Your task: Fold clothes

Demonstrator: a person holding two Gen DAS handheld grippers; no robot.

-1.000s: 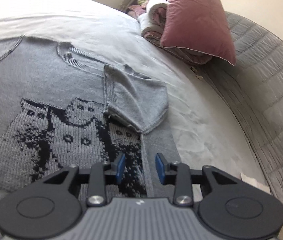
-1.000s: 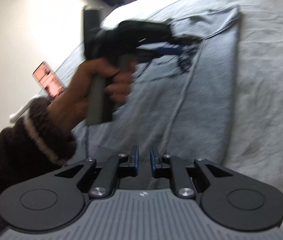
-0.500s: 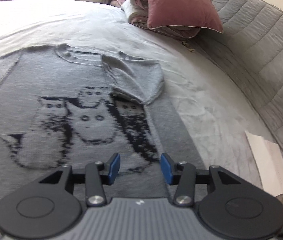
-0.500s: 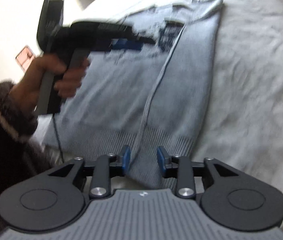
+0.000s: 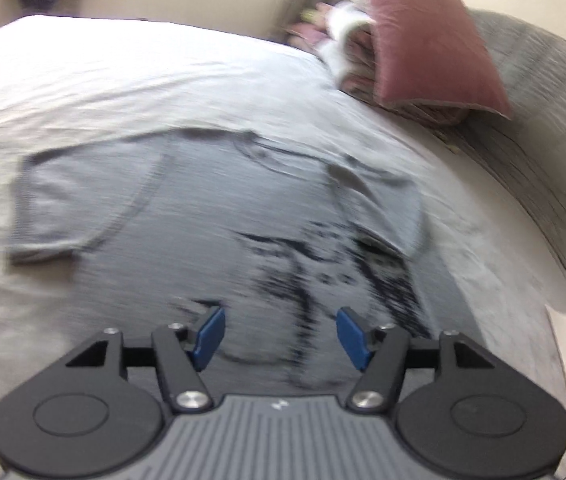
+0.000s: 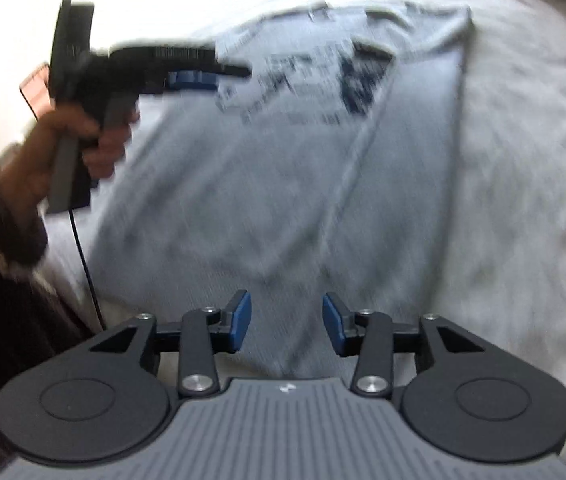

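Clearly both tongs are letting go: the left gripper (image 5: 279,334) and right gripper (image 6: 286,324) have blue pads spreading with nothing between them. Beyond lies the grey knitted cat-pattern sweater (image 5: 203,248), flat on the pale bed sheet (image 5: 123,92), 1 sleeve (image 5: 379,204) folded inward, probably just laid there.

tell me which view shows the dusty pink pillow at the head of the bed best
The left wrist view. There the dusty pink pillow shows nearly whole at the top right, leaning on a pile of folded bedding beside the grey quilted headboard, though blurred. The right wrist view shows at most a dark sliver at its top right corner, too little to identify.
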